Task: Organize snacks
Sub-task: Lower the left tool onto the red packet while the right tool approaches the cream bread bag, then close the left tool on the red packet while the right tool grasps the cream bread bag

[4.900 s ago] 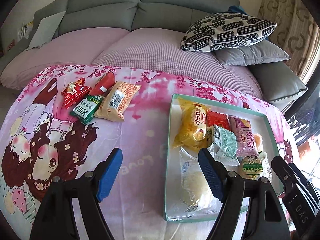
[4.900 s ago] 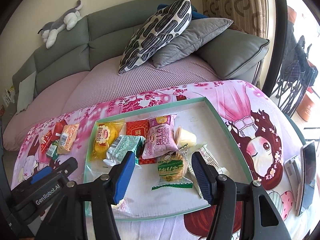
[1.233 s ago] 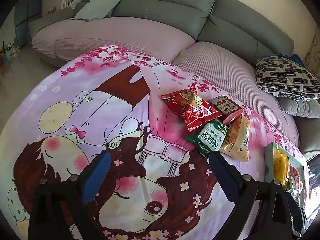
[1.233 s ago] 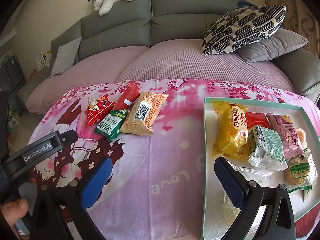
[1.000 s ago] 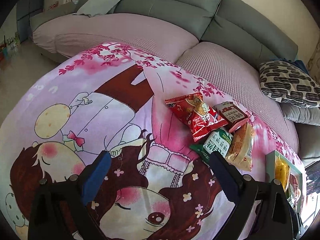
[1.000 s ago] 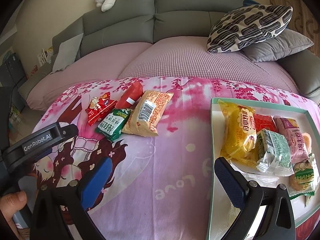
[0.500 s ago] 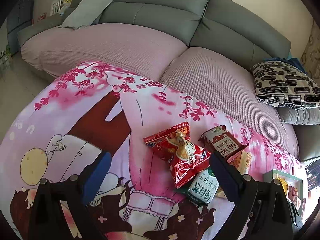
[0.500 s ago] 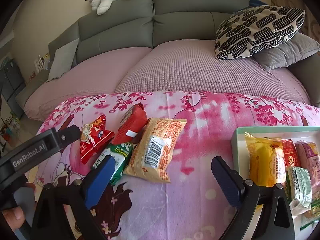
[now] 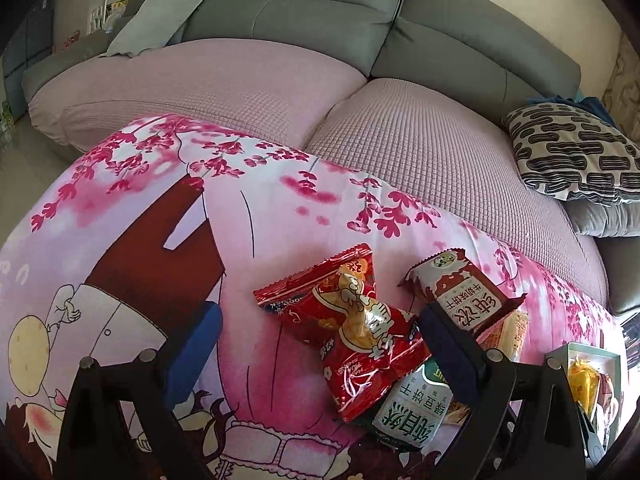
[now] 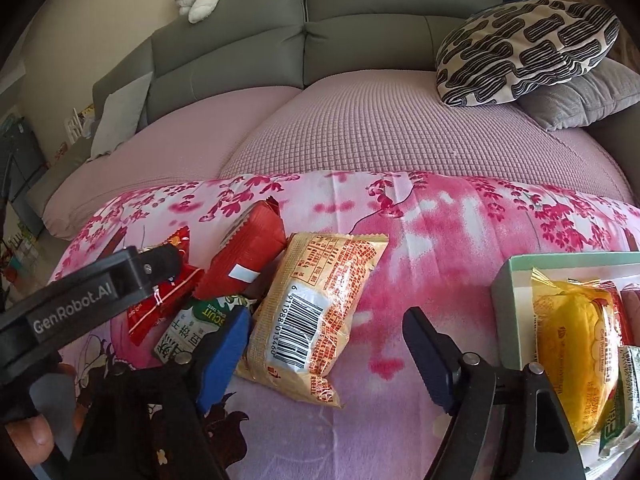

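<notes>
snacks lie in a small heap on the pink cartoon-print cloth (image 10: 400,420), and the orange biscuit packet (image 10: 316,312), barcode up, serves as the landmark. the right gripper (image 10: 324,354) frames that packet's near end: its left blue pad (image 10: 224,360) sits just beside the packet's left edge, while the right pad (image 10: 428,354) stands apart from the packet's right edge, over bare cloth. the jaws have just been closing yet remain fairly wide, the packet's lower part between them and neither pad pressing on it. touching the packet's upper left corner is a dark red packet (image 10: 248,256), tilted; below that, left of the landmark, a green and white packet (image 10: 188,332) pokes out, partly hidden by the left pad. further left of the landmark lies a red crinkly packet (image 9: 360,328), mostly covered in the right view by the left gripper's black body. the left gripper (image 9: 316,348) has its jaws spread wide around that red packet, the left pad (image 9: 196,352) well apart on bare cloth, the right pad (image 9: 444,352) at the red packet's right edge, over the green one. a thumb (image 10: 32,436) shows at the lower left. right of the landmark, well apart, a teal-rimmed tray (image 10: 504,280) holds a yellow packet (image 10: 572,348) and others.
</notes>
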The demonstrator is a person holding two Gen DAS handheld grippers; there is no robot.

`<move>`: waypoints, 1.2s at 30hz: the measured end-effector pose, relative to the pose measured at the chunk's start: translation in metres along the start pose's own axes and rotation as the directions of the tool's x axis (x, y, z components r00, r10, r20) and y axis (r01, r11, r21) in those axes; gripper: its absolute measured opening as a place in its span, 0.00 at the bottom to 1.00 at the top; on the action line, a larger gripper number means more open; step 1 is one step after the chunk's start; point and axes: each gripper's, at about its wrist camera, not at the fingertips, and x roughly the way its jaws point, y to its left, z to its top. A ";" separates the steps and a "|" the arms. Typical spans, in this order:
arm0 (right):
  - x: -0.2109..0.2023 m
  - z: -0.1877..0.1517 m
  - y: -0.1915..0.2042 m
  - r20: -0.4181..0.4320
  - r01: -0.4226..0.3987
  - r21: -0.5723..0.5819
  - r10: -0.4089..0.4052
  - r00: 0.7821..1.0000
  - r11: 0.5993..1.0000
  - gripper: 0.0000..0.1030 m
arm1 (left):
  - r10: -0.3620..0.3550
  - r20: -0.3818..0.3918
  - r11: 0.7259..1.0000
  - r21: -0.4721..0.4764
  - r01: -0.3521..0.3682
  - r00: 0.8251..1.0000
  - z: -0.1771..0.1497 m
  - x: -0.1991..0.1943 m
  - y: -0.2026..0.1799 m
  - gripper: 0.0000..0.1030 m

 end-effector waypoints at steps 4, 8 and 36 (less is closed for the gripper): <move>0.001 -0.002 -0.001 0.003 -0.015 0.004 0.015 1.000 1.000 0.70 | 0.001 -0.002 1.000 0.005 -0.001 1.000 -0.001 0.003 -0.001 0.96; -0.001 -0.004 0.000 0.011 -0.043 0.004 0.043 0.999 0.999 0.56 | -0.007 0.001 1.000 -0.001 0.007 1.000 -0.002 0.003 0.001 0.96; 0.000 -0.007 -0.008 -0.013 -0.064 0.038 0.065 0.998 0.997 0.53 | 0.021 -0.002 0.999 -0.036 -0.021 1.000 0.002 0.003 0.011 0.96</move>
